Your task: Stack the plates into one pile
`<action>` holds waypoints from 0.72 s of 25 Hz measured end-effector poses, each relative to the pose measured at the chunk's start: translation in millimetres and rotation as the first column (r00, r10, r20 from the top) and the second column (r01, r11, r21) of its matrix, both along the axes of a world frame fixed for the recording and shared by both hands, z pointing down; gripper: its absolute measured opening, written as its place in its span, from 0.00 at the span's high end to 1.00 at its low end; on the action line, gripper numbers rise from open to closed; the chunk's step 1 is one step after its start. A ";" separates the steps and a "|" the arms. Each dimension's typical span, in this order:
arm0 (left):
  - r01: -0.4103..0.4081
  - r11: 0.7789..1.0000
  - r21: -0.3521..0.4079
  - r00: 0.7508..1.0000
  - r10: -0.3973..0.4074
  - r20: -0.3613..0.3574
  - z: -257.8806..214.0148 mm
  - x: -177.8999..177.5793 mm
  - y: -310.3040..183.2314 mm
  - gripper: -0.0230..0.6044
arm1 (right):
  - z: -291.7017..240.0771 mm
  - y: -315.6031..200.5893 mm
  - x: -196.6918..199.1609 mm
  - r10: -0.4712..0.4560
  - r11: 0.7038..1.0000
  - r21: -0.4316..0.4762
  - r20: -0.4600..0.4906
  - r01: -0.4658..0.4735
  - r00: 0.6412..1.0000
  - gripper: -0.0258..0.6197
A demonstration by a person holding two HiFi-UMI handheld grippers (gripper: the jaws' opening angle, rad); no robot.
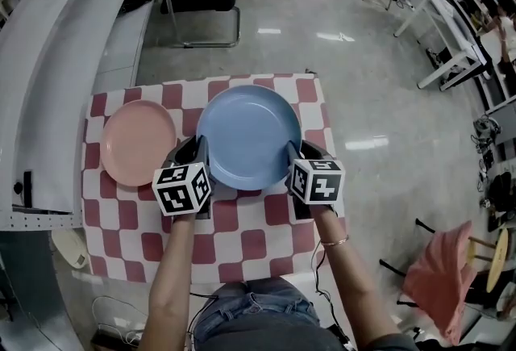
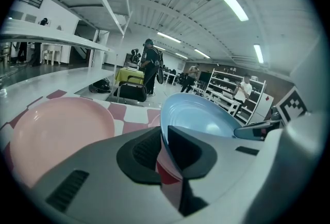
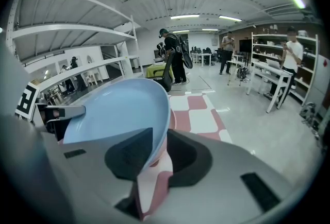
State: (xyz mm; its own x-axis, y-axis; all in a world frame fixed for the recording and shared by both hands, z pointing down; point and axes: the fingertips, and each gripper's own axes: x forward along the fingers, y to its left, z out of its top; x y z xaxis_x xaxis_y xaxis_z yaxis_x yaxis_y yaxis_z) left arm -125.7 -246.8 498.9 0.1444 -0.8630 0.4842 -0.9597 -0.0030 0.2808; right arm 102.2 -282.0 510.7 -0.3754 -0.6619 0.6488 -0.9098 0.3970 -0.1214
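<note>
Left gripper view has the left gripper [image 2: 164, 153] with its jaws nearly together, a thin slot between the dark pads, and the near left rim of the blue plate [image 2: 198, 115] pinched in that slot. The rim runs up out of the jaws and the bowl of the plate opens away to the right. A red check of the cloth [image 2: 135, 112] shows under the rim, so the plate looks to be clear of the cloth, though how far up I cannot tell.

Right gripper view gives the mirror picture. The right gripper [image 3: 160, 156] has its jaws a little wider but still narrow, clamped on the opposite rim, with the plate tilted up and to the left. The other gripper's tip shows at the plate's far side.

From the head view both grippers hold the blue plate level between them, one on each side, over the far middle of the checked cloth. The pink plate [image 1: 138, 142] lies flat on the cloth to the left, just beside the blue one, with a narrow strip of cloth showing between their edges. The person's bare forearms reach in from the bottom of the view.
</note>
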 end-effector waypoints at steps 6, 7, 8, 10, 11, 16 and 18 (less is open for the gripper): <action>-0.010 1.000 -0.020 1.000 0.009 -0.004 15.1 -1.2 -15.3 0.88 | 17.4 -13.1 -0.6 0.003 1.000 -0.020 -0.029 -0.004 1.000 0.82; -0.011 1.000 -0.025 1.000 0.011 -0.002 17.9 -1.2 -17.0 0.88 | 20.2 -14.8 -0.5 0.005 1.000 -0.024 -0.033 -0.006 0.999 0.82; -0.011 0.999 -0.031 1.000 0.011 0.000 20.5 -1.1 -18.6 0.88 | 23.0 -16.4 -0.4 0.007 1.000 -0.028 -0.038 -0.008 0.999 0.82; -0.011 0.999 -0.039 1.000 0.011 0.003 24.6 -0.7 -21.6 0.88 | 27.7 -19.6 -0.2 0.010 0.999 -0.033 -0.049 -0.012 0.999 0.82; -0.010 0.999 -0.040 1.000 0.010 0.002 25.7 -0.6 -23.1 0.88 | 29.3 -21.1 -0.2 0.011 0.999 -0.034 -0.053 -0.013 0.999 0.82; -0.020 0.999 -0.044 1.000 0.021 0.012 28.3 -0.4 -31.1 0.88 | 34.4 -28.2 -0.8 0.012 0.999 -0.037 -0.071 -0.015 0.997 0.82; -0.022 0.999 -0.049 1.000 0.023 0.017 29.7 0.4 -32.3 0.87 | 35.8 -29.3 -0.4 0.009 0.999 -0.036 -0.084 -0.012 0.996 0.81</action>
State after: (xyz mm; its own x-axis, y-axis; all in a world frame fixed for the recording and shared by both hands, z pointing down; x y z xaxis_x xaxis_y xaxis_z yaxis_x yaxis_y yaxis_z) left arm -125.3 -279.0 528.6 0.1546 -0.8349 0.5283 -0.9644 -0.0112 0.2643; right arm 101.8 -311.3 546.6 -0.3123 -0.6406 0.7015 -0.9213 0.3843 -0.0593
